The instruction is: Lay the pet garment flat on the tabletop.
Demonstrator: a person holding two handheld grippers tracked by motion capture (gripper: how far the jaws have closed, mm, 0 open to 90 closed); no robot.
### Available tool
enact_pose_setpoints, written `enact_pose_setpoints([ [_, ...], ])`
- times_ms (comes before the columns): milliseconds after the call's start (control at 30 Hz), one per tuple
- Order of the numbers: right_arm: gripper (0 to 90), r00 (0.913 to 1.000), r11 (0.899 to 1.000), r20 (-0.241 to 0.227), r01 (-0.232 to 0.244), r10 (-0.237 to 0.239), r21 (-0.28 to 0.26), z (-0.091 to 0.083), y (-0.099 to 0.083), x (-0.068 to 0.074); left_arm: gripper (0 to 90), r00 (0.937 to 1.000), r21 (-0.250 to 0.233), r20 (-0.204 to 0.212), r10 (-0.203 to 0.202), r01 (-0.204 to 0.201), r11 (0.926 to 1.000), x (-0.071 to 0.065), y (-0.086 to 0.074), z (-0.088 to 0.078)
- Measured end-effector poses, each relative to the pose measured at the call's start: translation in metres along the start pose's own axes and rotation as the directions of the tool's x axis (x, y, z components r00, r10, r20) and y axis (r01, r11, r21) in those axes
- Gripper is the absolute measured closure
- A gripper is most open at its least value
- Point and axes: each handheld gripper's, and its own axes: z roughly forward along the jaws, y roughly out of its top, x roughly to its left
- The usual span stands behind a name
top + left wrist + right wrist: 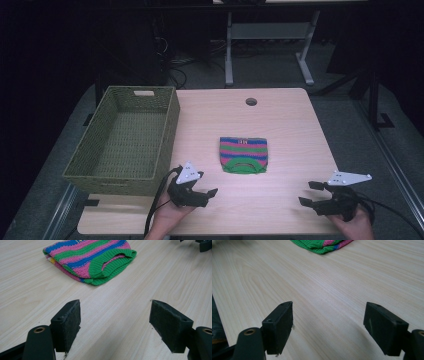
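Jaws spread wide on the left gripper [206,188], nothing between the pads, and it sits low over the near edge of the pale wooden table [295,125], left of the middle, aimed across and slightly away at the knitwear. Over at the near right corner the right gripper [311,193] is just as wide, empty too, its jaws pointing left along the near edge. Between them, bare wood.

Further out, well apart from both grippers and about mid-table, lies the small folded knitted sweater with pink, blue and green stripes [243,154]. It is flat, roughly square, stripes running side to side, parallel to the near edge. Its green ribbed neck opening [110,261] faces the near edge, toward the person; from the left gripper view that collar gapes straight at the camera.

Out at the left edge stands the olive-green woven rectangular basket [170,122], long axis running from near edge to far edge, overhanging the table's left side.
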Motion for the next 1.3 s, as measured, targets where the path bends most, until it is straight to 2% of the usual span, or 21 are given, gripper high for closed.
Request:
enact_pose_setpoints([
  [100, 22.7, 1.0, 1.0, 0.001, 0.003, -0.003, 0.0, 0.001, 0.001, -0.001, 24.8, 1.0, 0.005, 0.0, 0.007, -0.007, 1.0, 0.0, 0.0, 0.001],
  [233, 22.6, 1.0, 1.0, -0.001, 0.002, -0.002, 0.013, 0.003, 0.002, -0.001, 24.8, 0.9999, -0.003, 0.012, -0.005, 0.005, 1.0, 0.0, 0.0, 0.001],
  [400, 22.5, 0.9997, 1.0, -0.011, 0.023, -0.023, -0.003, 0.005, 0.01, 0.003, 24.8, 1.0, -0.007, 0.007, -0.005, 0.005, 1.0, -0.001, -0.001, 0.0],
  [667, 22.7, 0.998, 0.998, -0.024, 0.059, -0.059, 0.011, 0.011, 0.035, 0.01, 24.7, 0.9997, -0.011, 0.021, -0.017, 0.017, 0.9998, -0.002, -0.001, 0.0],
  [867, 22.8, 0.9958, 0.997, -0.054, 0.074, -0.074, -0.004, 0.017, 0.054, 0.014, 24.7, 0.9998, -0.01, 0.017, -0.01, 0.011, 0.9999, -0.001, -0.001, -0.003],
  [1000, 22.7, 0.9932, 0.996, -0.068, 0.095, -0.094, 0.001, 0.023, 0.068, 0.014, 24.7, 0.9997, -0.023, 0.014, -0.021, 0.021, 0.9995, 0.0, -0.001, -0.004],
  [1300, 22.0, 0.9901, 0.993, -0.082, 0.117, -0.114, 0.032, 0.039, 0.089, 0.014, 24.7, 0.9999, -0.011, 0.015, 0.007, -0.007, 0.9999, -0.003, 0.0, -0.003],
])
